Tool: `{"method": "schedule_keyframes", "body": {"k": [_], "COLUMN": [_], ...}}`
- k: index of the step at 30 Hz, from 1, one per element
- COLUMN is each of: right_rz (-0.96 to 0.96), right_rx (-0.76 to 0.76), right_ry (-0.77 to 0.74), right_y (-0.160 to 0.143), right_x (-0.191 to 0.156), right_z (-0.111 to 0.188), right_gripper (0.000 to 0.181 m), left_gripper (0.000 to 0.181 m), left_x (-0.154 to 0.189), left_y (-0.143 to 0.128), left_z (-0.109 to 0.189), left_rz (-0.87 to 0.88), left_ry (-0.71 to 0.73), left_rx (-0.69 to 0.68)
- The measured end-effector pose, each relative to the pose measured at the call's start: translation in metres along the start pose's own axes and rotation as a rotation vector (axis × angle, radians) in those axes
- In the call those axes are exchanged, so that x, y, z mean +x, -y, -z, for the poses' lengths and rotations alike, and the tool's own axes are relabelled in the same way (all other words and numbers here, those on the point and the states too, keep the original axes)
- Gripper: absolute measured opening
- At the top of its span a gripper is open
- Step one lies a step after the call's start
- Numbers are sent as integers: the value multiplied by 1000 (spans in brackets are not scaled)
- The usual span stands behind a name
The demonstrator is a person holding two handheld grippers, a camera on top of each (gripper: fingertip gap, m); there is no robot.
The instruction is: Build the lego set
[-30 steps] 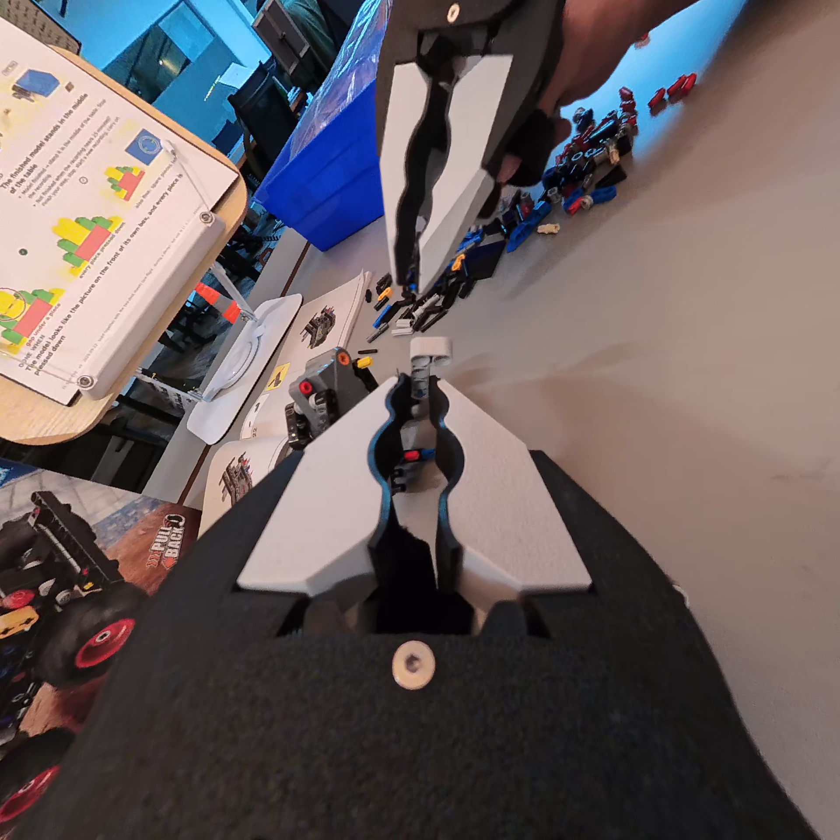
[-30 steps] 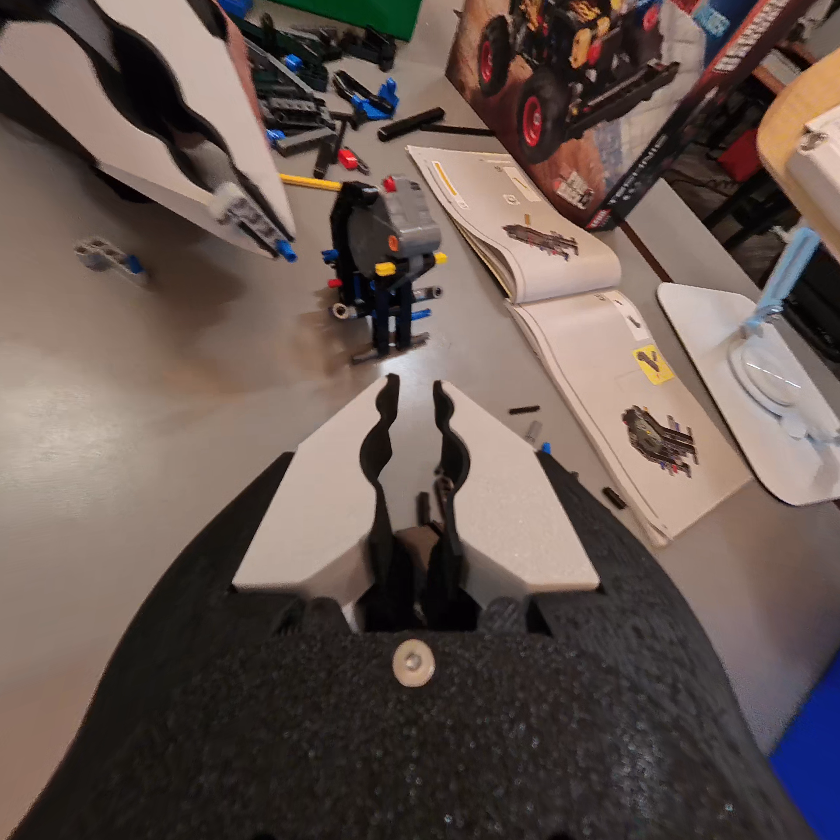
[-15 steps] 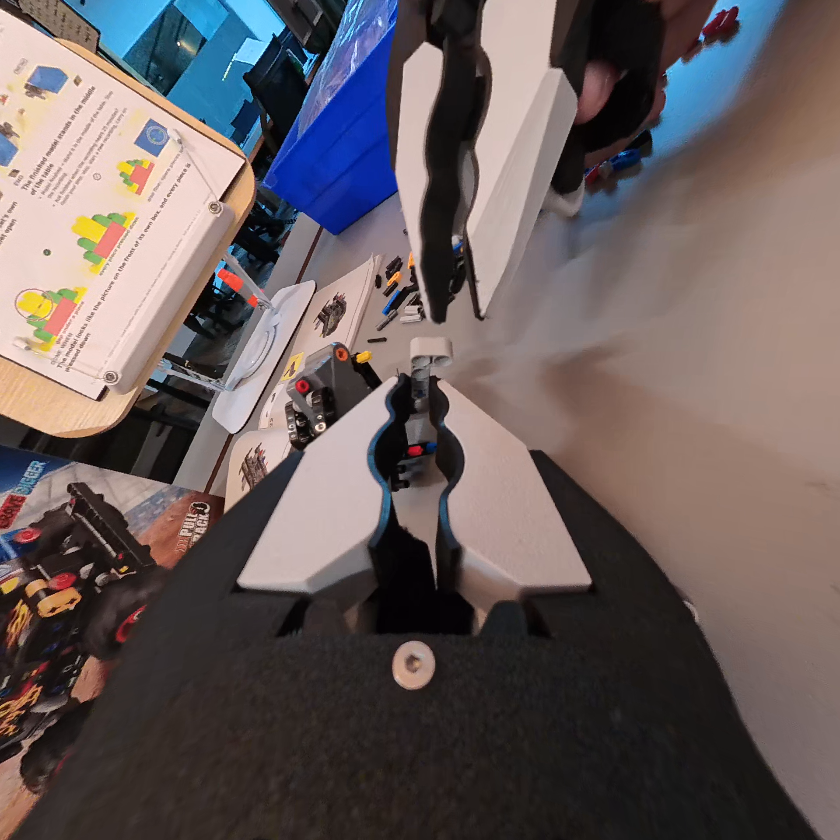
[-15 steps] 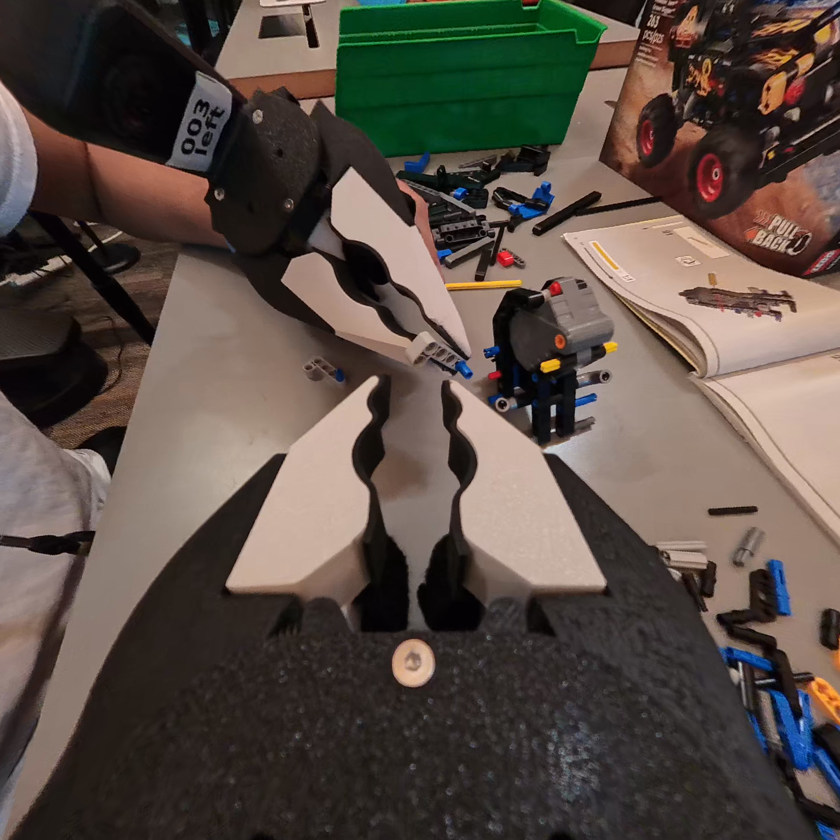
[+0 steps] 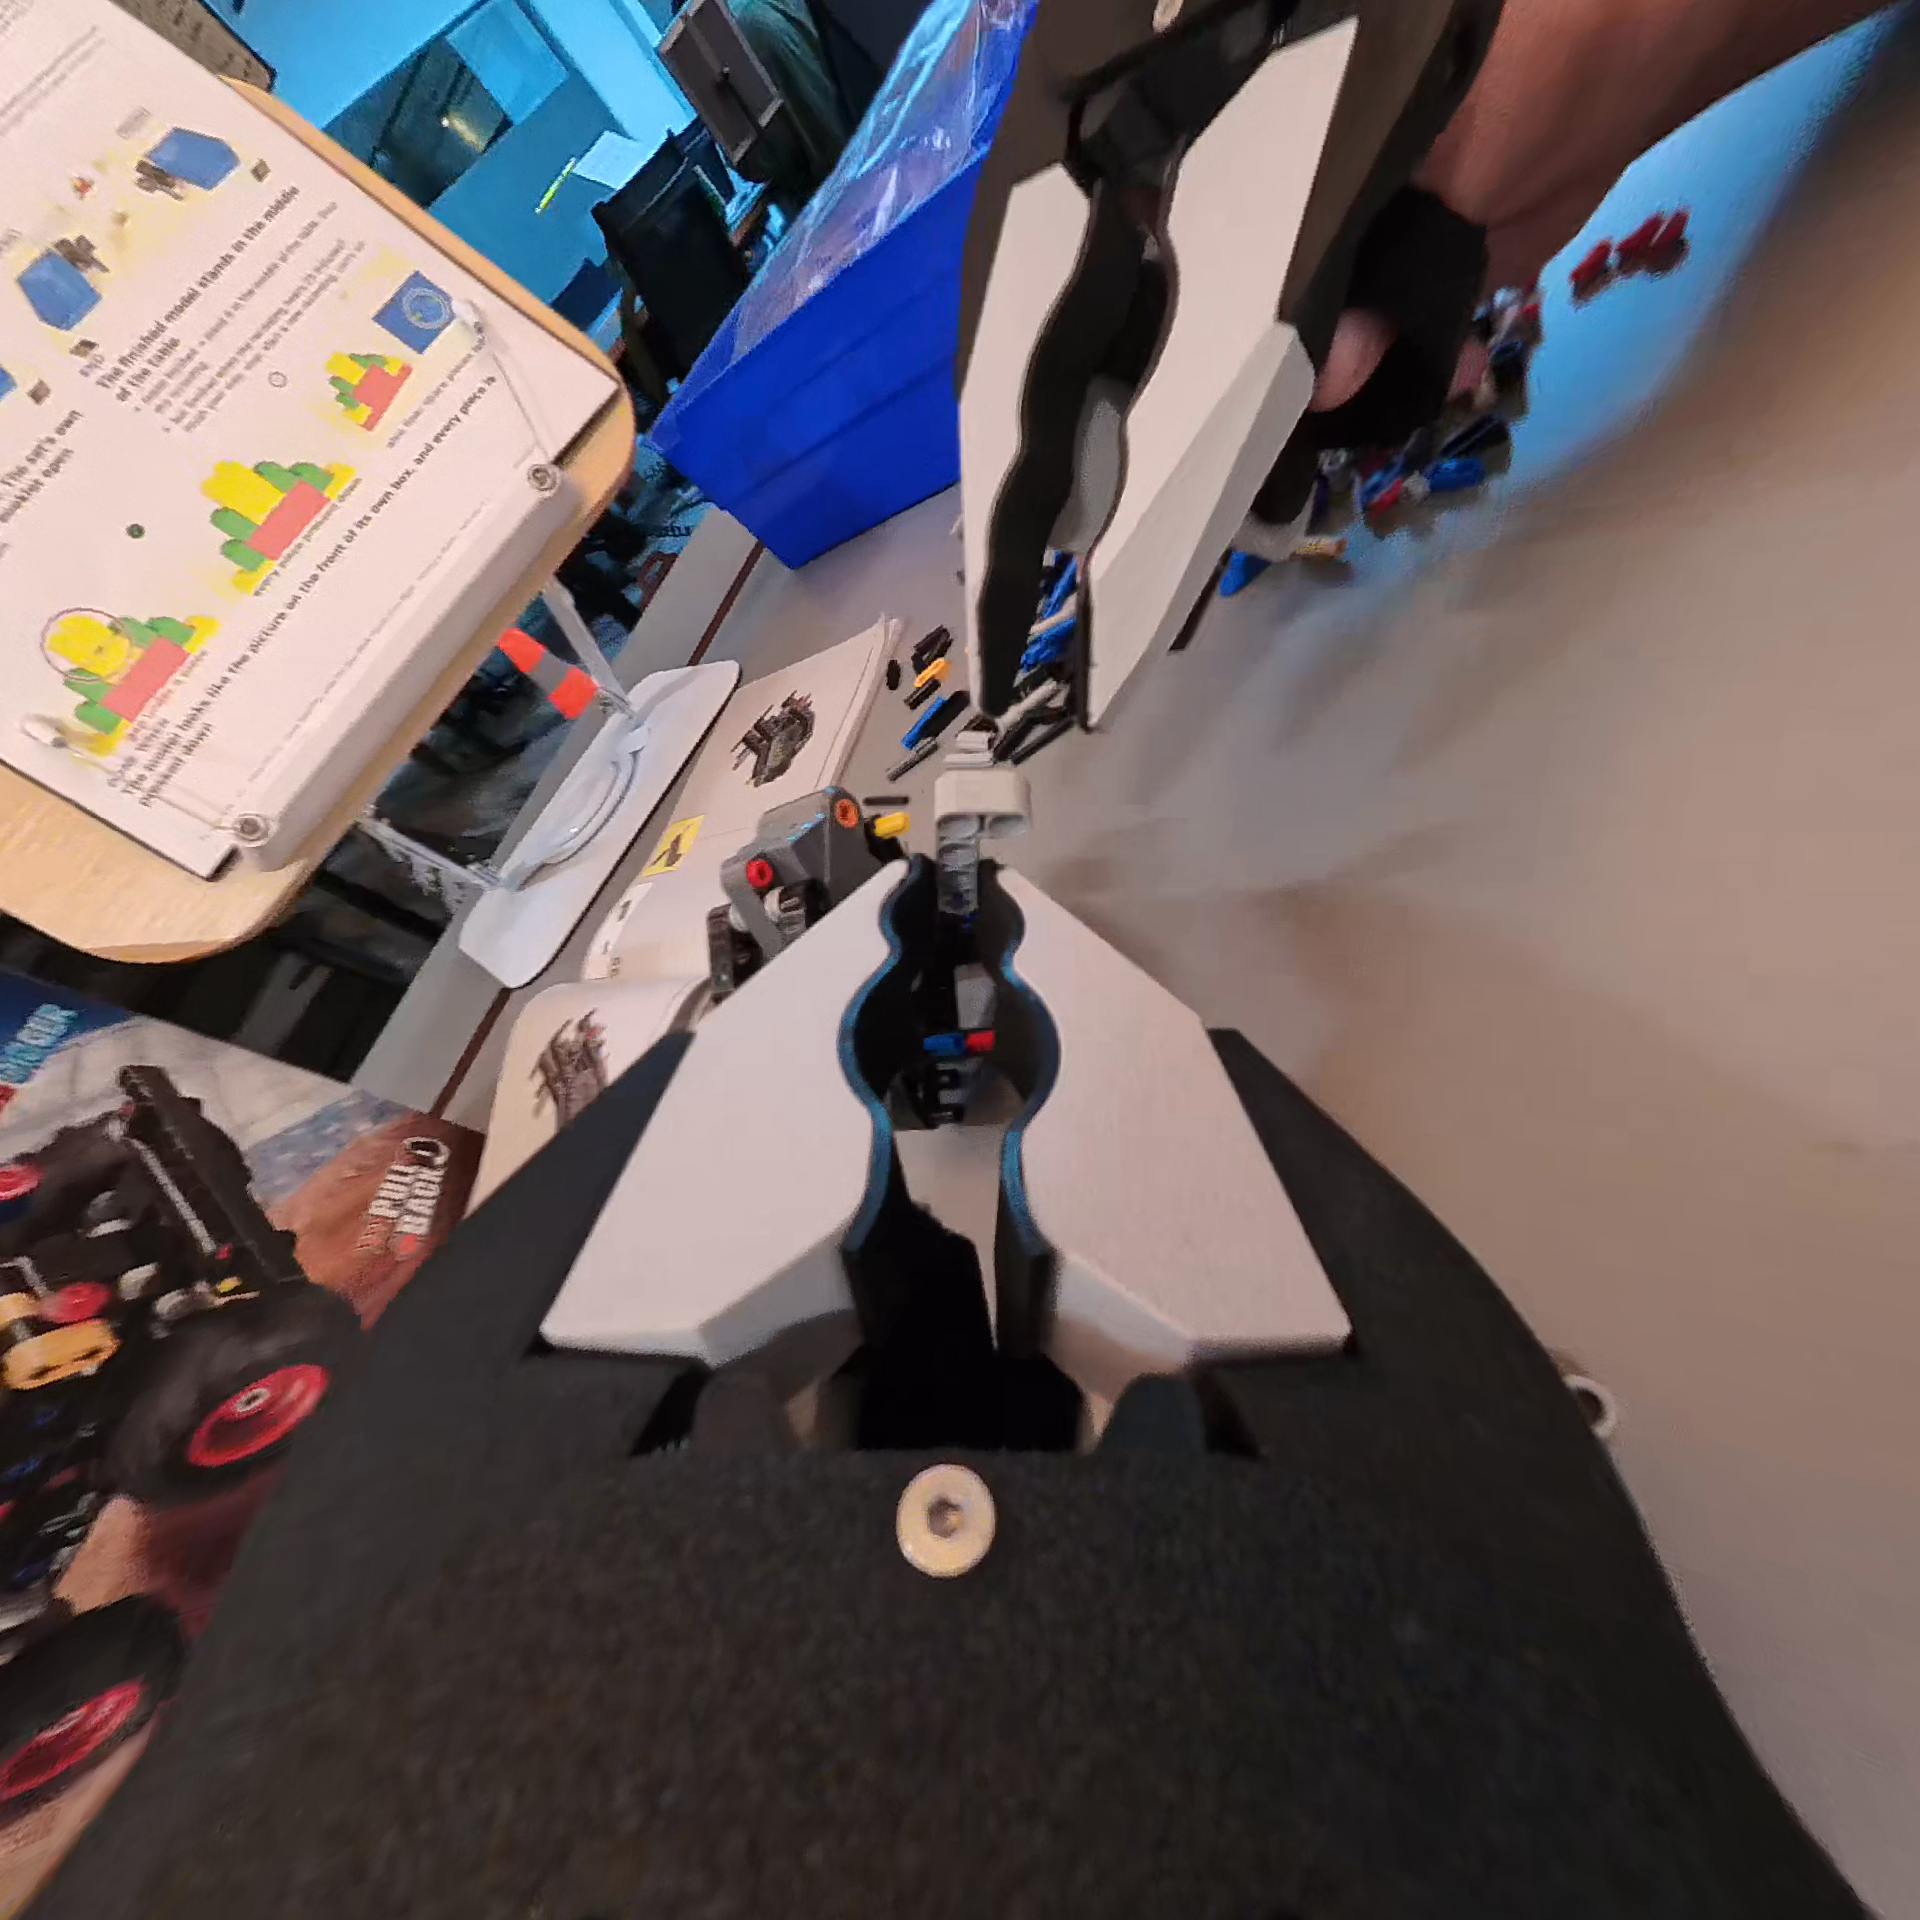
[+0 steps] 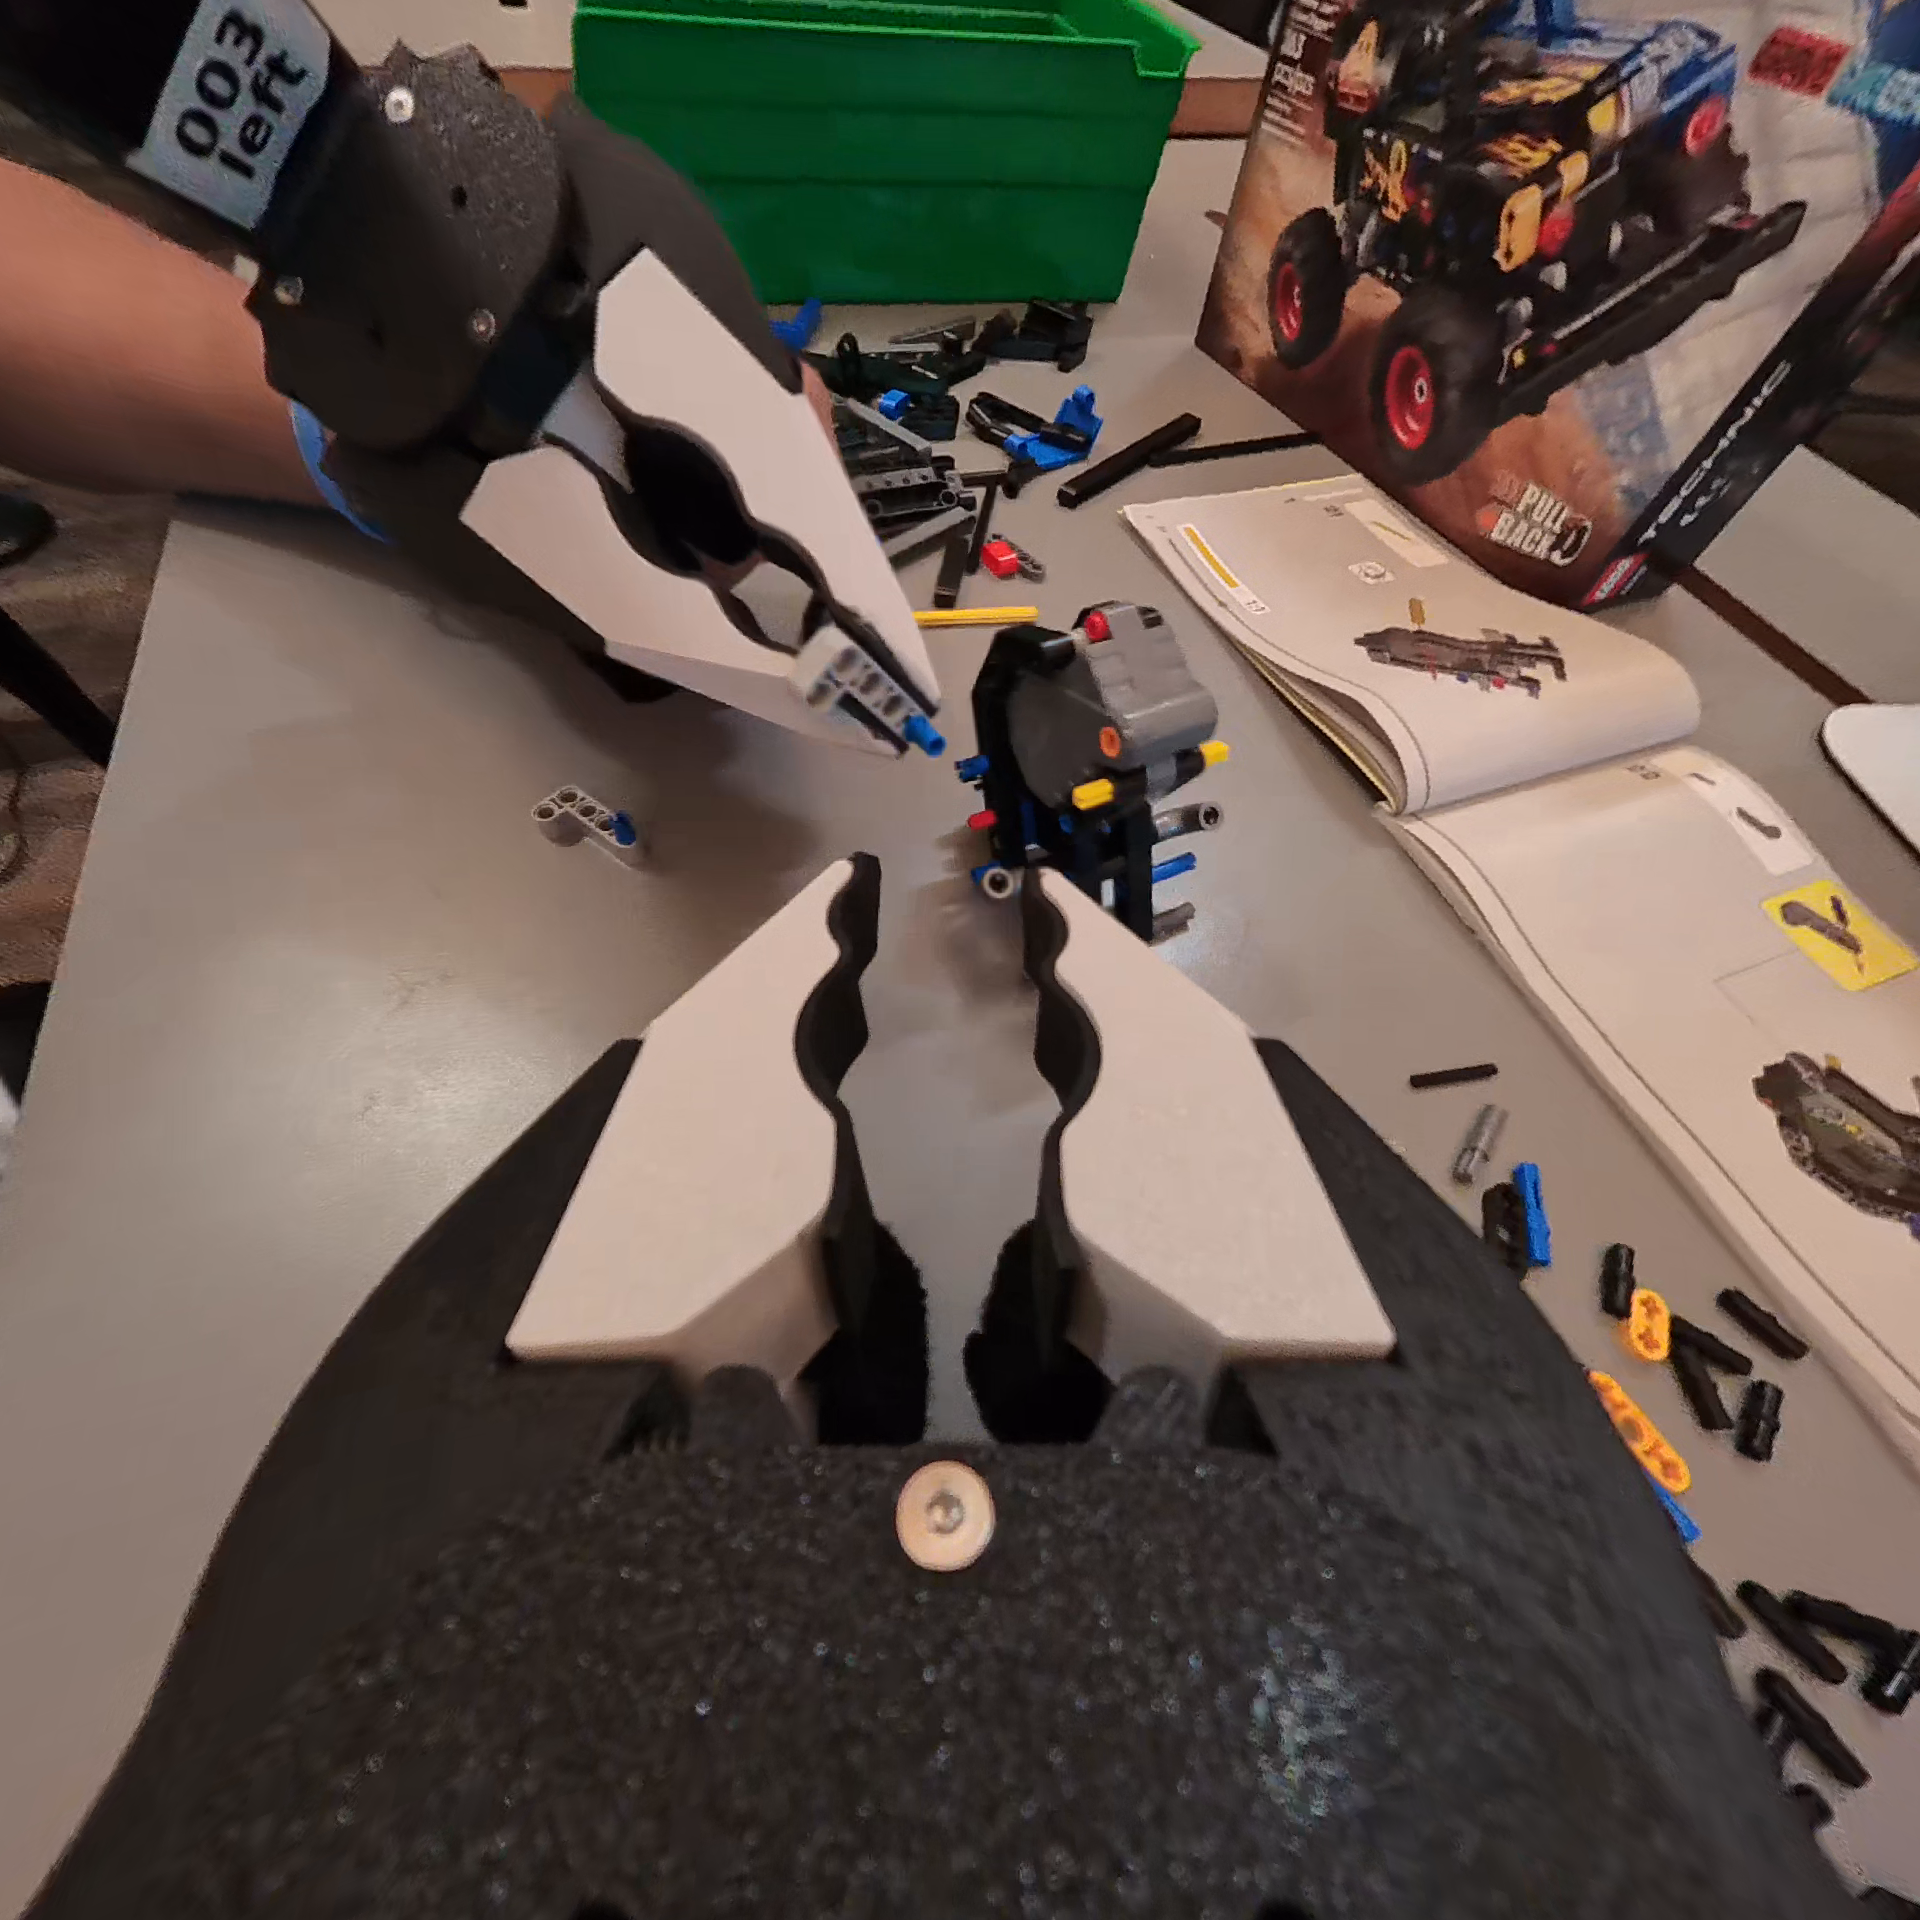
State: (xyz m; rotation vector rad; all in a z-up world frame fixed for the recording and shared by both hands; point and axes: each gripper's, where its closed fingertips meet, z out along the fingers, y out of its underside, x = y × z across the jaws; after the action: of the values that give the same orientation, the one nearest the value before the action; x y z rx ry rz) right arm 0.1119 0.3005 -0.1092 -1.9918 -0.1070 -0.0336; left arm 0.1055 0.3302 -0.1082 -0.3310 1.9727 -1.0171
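The left gripper (image 6: 883, 707) pinches a small light-grey perforated plastic beam with a blue pin at its end (image 6: 847, 675) at the very tips of its fingers, so the hold looks shallow; a twist or a push against resistance could likely lever the piece out and drop it onto the grey desk (image 6: 312, 987). Just beyond those fingertips stands the partly built model, a black frame carrying a dark-grey motor block with red, yellow and blue pins (image 6: 1091, 748), upright on narrow legs. The right gripper (image 6: 951, 883) has its fingers spread and empty, their tips just beside the model's base but not around it. If the beam is pressed in before those fingers steady the model, it will probably tip or slide toward the open white instruction booklet (image 6: 1558, 790). A second grey beam (image 6: 582, 816) lies left of the right fingers.
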Motion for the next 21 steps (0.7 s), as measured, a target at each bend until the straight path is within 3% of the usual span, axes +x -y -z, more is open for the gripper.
{"method": "schedule_keyframes", "body": {"k": [3, 9, 13, 21], "right_rz": [-47, -171, -157, -112], "right_rx": [22, 94, 126, 157], "right_ry": [31, 237, 262, 209], "right_y": [2, 14, 19, 26], "right_x": [0, -27, -31, -26], "right_z": [3, 4, 6, 9], "right_gripper": [27, 28, 28, 28], "left_gripper": [5, 5, 5, 6], "left_x": [5, 4, 9, 5], "left_y": [0, -1, 15, 9], "left_z": [-2, -5, 0, -3], "left_rz": [56, 38, 120, 252], "left_ry": [-41, -4, -70, -86], "left_rx": [6, -20, 94, 62]}}
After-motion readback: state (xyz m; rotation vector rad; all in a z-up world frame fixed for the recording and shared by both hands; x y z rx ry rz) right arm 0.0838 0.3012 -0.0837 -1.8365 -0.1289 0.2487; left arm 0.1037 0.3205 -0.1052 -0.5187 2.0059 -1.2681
